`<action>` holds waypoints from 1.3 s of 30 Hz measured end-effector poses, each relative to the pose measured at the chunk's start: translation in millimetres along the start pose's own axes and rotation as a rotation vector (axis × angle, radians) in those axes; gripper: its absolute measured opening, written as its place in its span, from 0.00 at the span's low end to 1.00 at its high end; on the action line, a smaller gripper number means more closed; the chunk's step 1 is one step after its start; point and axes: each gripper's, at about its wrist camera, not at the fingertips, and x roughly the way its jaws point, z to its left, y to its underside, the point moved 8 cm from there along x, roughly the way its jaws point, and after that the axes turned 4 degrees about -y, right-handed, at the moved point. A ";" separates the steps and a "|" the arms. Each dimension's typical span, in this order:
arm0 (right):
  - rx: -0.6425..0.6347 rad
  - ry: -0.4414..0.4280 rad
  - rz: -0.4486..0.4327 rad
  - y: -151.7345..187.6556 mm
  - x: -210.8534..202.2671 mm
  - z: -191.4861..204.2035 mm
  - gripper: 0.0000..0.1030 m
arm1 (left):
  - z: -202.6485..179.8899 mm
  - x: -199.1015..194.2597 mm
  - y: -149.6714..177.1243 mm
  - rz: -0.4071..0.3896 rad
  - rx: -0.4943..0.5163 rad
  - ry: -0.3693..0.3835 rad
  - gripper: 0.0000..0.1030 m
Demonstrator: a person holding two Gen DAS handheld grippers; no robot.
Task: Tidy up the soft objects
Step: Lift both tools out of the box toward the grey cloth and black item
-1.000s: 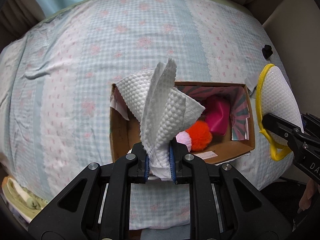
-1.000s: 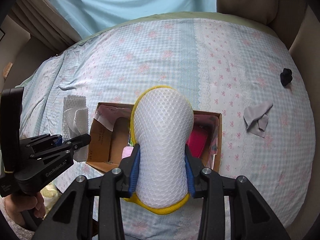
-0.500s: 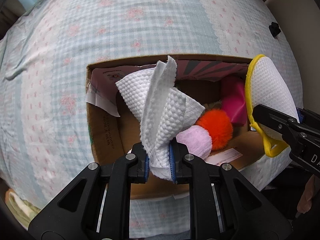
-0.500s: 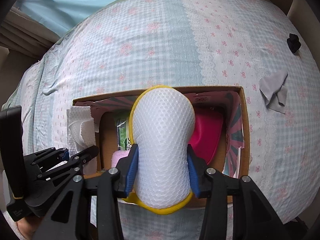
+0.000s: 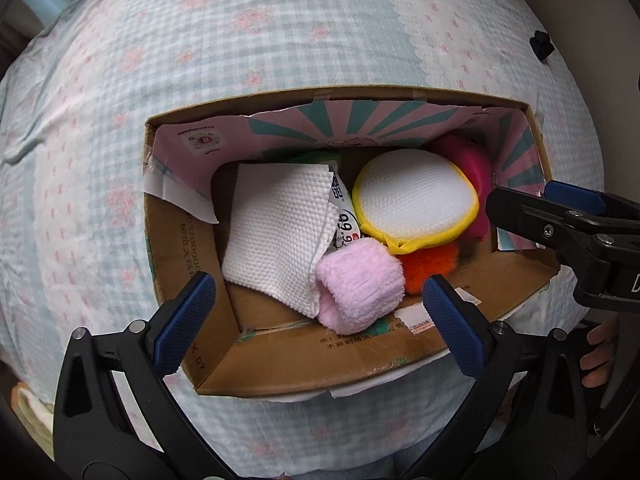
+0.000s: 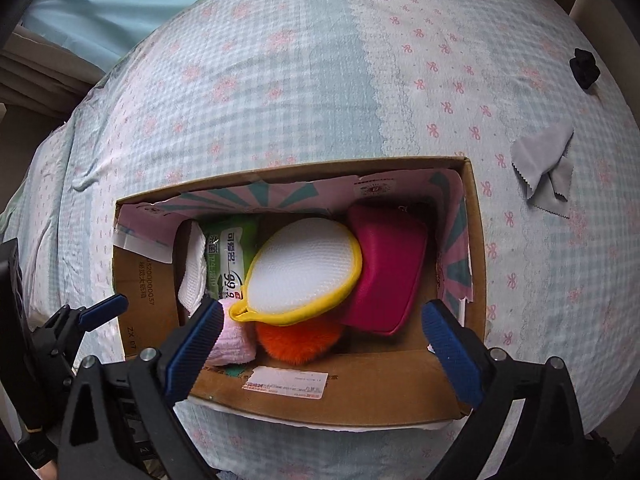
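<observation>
An open cardboard box (image 5: pixel 280 356) (image 6: pixel 352 396) sits on the bed. Inside lie a white waffle cloth (image 5: pixel 280 236) (image 6: pixel 192 268), a white mesh pad with yellow rim (image 5: pixel 416 204) (image 6: pixel 304 272), a pink fluffy roll (image 5: pixel 358 288) (image 6: pixel 234 342), an orange pompom (image 5: pixel 430 264) (image 6: pixel 298 340), a magenta sponge (image 5: pixel 476 172) (image 6: pixel 386 272) and a green wipes pack (image 6: pixel 230 252). My left gripper (image 5: pixel 320 312) is open and empty above the box's near edge. My right gripper (image 6: pixel 322 350) is open and empty over the box; it also shows in the left wrist view (image 5: pixel 560 220).
The bed has a light blue checked sheet (image 6: pixel 280 92) with pink flowers. A grey cloth (image 6: pixel 546 168) and a small black object (image 6: pixel 584 66) (image 5: pixel 540 44) lie on the sheet right of the box. A curtain (image 6: pixel 100 0) hangs behind the bed.
Both grippers moved closer over the box and opened. The white cloth dropped from the left gripper and the mesh pad from the right gripper; both now lie in the box.
</observation>
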 end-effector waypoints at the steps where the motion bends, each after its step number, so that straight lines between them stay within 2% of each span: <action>1: 0.001 -0.002 -0.005 1.2 -1.7 0.1 0.96 | 0.4 -1.3 1.1 -0.004 -0.004 -0.001 1.00; 11: -0.016 0.005 -0.074 7.9 -33.7 12.4 0.96 | 13.3 -35.7 4.5 -0.085 -0.023 -0.022 1.00; 17: -0.031 0.009 -0.129 15.7 -70.2 24.5 0.96 | 21.0 -89.7 3.0 -0.145 -0.037 -0.037 1.00; 25: -0.102 0.069 -0.233 27.9 -142.1 33.9 0.96 | 9.4 -165.0 14.2 -0.247 -0.063 -0.034 1.00; 31: -0.120 0.117 -0.352 27.1 -199.1 11.7 0.96 | -6.5 -202.4 16.3 -0.319 -0.088 -0.069 1.00; 39: -0.158 0.177 -0.446 14.3 -254.3 -55.3 0.96 | -61.4 -232.8 10.8 -0.390 -0.126 -0.074 1.00</action>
